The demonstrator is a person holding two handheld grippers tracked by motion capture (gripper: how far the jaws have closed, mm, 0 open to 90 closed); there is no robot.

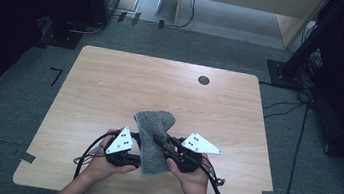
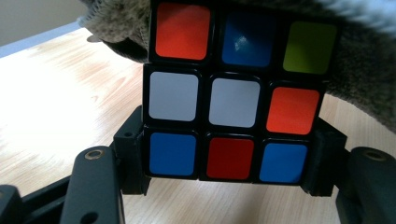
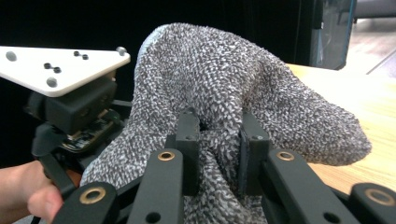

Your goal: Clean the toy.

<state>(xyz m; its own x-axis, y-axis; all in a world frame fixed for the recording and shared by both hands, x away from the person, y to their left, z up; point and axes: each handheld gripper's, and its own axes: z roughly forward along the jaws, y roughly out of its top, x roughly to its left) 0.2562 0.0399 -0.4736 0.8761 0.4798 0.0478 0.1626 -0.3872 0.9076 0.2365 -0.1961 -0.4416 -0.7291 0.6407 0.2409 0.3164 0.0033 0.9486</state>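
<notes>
Near the middle of the desk's (image 1: 111,81) near edge, two hands bring their tools together over the wood. Left tool (image 2: 229,175) pinches a colour cube (image 2: 233,100) by its lowest row, one jaw on each side. Grey knitted sock (image 1: 152,140) drapes over the cube's top and lies between the tools. Right tool (image 3: 218,154) is pressed together on a fold of this sock. Toward the far edge sits a dark round hole (image 1: 204,80).
</notes>
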